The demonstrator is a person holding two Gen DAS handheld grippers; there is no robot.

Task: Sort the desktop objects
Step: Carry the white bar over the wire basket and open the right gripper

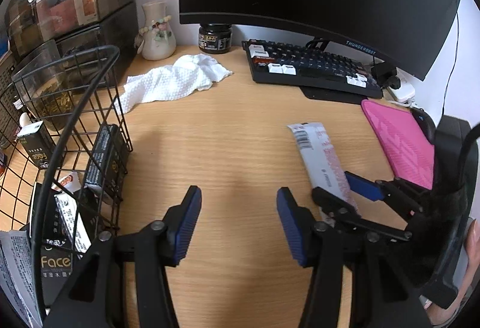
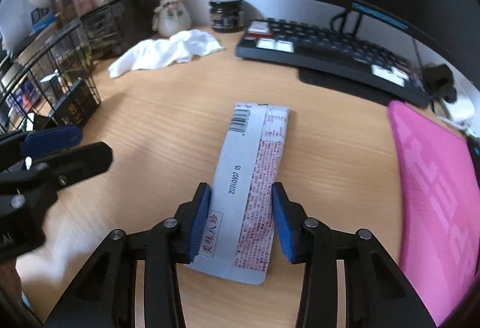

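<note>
The right gripper (image 2: 241,217) has its fingers (image 2: 200,218) apart on either side of the near end of the flat snack packet (image 2: 250,178), which lies on the surface (image 1: 228,142); whether the pads already touch its edges is hard to tell. The likely trouble is that such a thin packet buckles or slips free when squeezed edge-on, or the tips scrape the wood. The left gripper (image 1: 238,221) hangs empty with fingers wide apart just beside it, close enough to collide. Further left, the wire basket (image 1: 90,106) already holds dark boxes and a few packets. Beyond lie a white cloth (image 1: 177,79) and a keyboard (image 1: 312,67)
</note>
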